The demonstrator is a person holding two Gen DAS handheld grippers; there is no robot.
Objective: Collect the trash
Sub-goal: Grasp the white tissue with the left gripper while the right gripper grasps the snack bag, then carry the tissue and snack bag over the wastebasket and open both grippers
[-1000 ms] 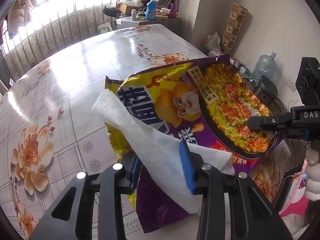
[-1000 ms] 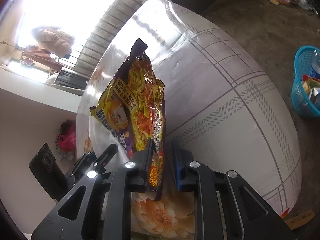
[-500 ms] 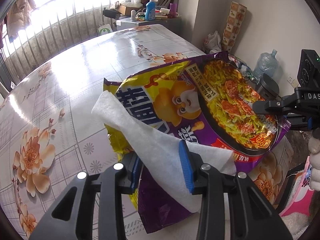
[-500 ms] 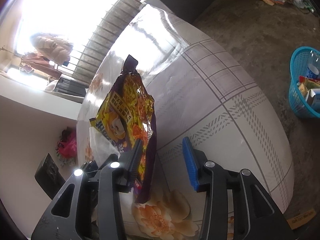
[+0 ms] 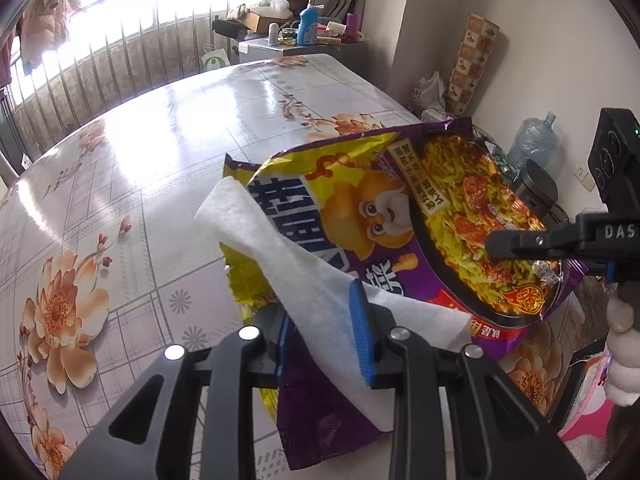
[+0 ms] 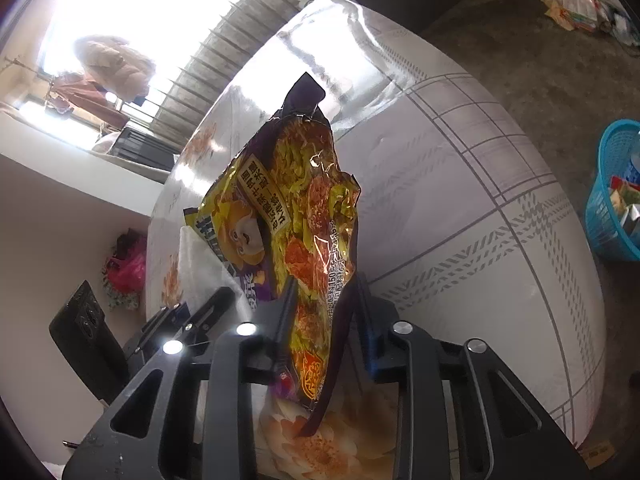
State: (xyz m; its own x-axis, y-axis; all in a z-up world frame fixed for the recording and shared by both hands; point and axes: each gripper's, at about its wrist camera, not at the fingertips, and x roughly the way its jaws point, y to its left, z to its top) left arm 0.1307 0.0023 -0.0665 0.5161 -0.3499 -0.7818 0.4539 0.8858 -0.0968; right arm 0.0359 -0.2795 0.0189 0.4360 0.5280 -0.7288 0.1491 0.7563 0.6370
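Note:
A purple and yellow snack bag (image 5: 360, 216) is held up over the flowered table (image 5: 160, 140), with a white tissue (image 5: 288, 264) draped across its front. My left gripper (image 5: 322, 340) has the tissue and the bag's lower edge between its blue pads. Its jaws are closing and press on both. My right gripper (image 6: 324, 308) grips the bag (image 6: 304, 208) at its other end. Its jaws are also closing, tight on the foil. In the left wrist view the right gripper (image 5: 520, 244) pinches the bag's right edge.
A blue basket (image 6: 612, 200) with packets in it stands on the floor beyond the table's edge (image 6: 520, 200). A gloved hand (image 5: 620, 340) holds the right gripper. A water jug (image 5: 532, 140) and a dark pot sit by the wall. A cluttered cabinet (image 5: 304, 36) is at the back.
Half a second ago the right gripper stood open beside the bag; now it is shut on it again. The left jaws have narrowed on the tissue and bag.

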